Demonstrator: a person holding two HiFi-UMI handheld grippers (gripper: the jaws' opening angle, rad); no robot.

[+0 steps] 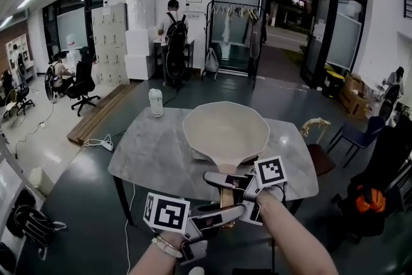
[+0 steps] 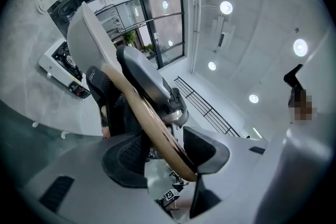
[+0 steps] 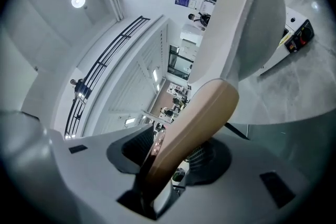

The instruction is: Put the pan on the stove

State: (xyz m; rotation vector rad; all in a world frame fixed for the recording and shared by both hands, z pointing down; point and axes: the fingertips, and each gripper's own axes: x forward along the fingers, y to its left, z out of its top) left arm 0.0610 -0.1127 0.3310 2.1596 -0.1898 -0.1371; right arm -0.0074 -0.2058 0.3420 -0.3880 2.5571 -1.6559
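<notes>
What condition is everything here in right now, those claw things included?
Pan: upright, empty, held over the table by its handle.
Left gripper: jaws shut on the pan's handle.
Right gripper: jaws shut on the handle too.
Stove: on the table, pan not on it yet.

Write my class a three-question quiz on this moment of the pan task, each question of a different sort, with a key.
1. True or false: the left gripper is empty, its jaws holding nothing.
2. Which stands at the far left corner of the table, beside the pan? A. a white container B. a red kettle C. a stack of plates
3. Fill in: the right gripper is clamped on the pan's wooden ____.
Key: 1 false, it grips the handle; 2 A; 3 handle.
</notes>
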